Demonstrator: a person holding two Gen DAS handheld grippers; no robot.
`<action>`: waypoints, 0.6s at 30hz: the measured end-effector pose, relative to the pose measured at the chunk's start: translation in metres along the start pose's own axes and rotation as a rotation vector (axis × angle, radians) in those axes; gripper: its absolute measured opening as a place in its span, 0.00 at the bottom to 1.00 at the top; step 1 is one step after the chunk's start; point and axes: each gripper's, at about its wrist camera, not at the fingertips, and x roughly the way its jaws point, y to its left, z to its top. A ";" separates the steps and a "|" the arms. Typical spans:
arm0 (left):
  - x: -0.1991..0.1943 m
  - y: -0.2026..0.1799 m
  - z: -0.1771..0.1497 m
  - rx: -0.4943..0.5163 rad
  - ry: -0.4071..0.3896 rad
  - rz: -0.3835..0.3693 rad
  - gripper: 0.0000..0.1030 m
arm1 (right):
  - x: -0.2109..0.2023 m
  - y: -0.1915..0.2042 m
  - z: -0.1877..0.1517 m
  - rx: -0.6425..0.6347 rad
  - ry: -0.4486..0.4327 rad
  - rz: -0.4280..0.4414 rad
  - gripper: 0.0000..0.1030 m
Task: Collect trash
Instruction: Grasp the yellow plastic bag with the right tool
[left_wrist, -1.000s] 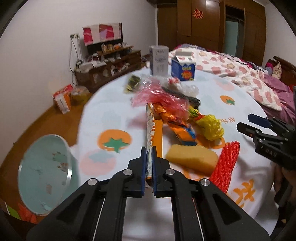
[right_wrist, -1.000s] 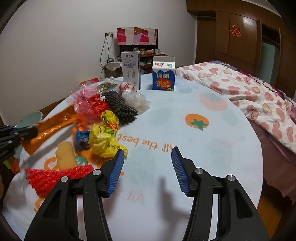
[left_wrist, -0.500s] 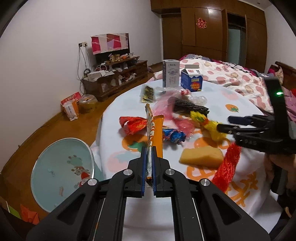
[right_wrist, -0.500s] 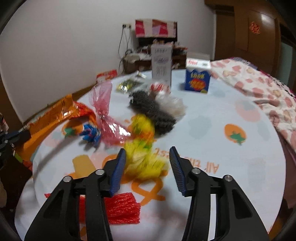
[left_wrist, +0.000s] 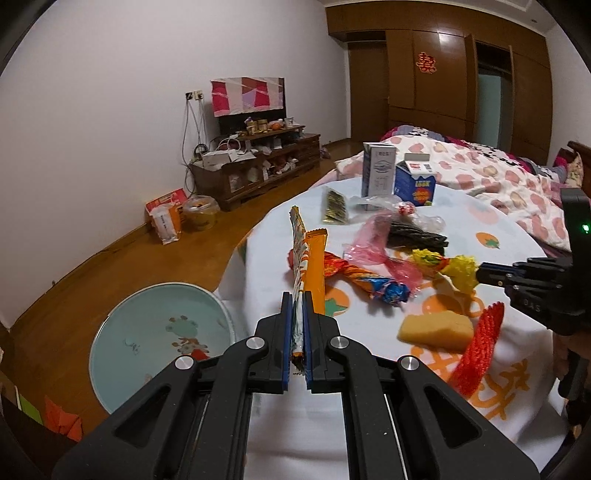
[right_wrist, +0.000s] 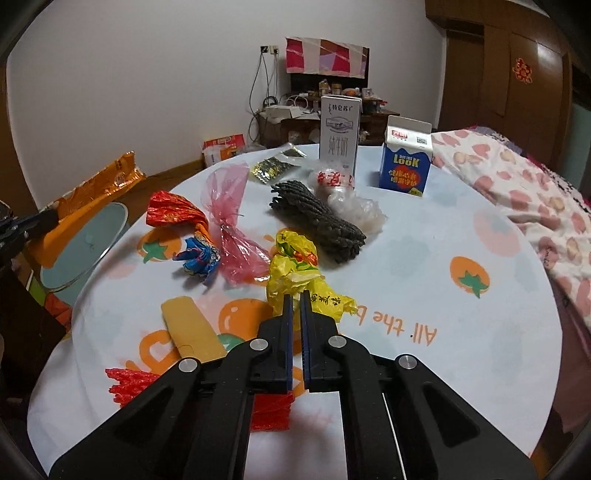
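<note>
My left gripper (left_wrist: 297, 334) is shut on a long orange snack wrapper (left_wrist: 308, 269) and holds it above the table's left edge; the wrapper also shows in the right wrist view (right_wrist: 92, 192). My right gripper (right_wrist: 295, 306) is shut on the near end of a crumpled yellow plastic bag (right_wrist: 295, 269) that lies on the table; the bag also shows in the left wrist view (left_wrist: 460, 271). A teal bin (left_wrist: 159, 339) stands on the floor left of the table.
On the round table (right_wrist: 424, 280) lie a red-blue wrapper (right_wrist: 184, 229), pink bag (right_wrist: 231, 221), dark net bundle (right_wrist: 317, 218), yellow sponge (right_wrist: 192, 328), red mesh (right_wrist: 129, 380), clear bag (right_wrist: 351, 206), green packet (right_wrist: 273, 166), and two upright cartons (right_wrist: 340, 133). A bed (right_wrist: 524, 177) is at right.
My right gripper moved to the yellow bag and closed on it. My left gripper drew the orange wrapper back and left, away from the trash pile, towards the bin side.
</note>
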 end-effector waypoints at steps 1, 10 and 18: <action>0.000 0.001 0.000 -0.002 0.001 0.002 0.05 | 0.003 -0.001 0.000 -0.002 0.019 0.002 0.11; 0.016 0.027 -0.004 -0.045 0.026 0.064 0.05 | 0.002 -0.004 0.002 0.012 -0.001 -0.015 0.48; 0.013 0.035 -0.004 -0.063 0.016 0.082 0.05 | 0.022 -0.001 0.010 -0.024 0.044 -0.030 0.18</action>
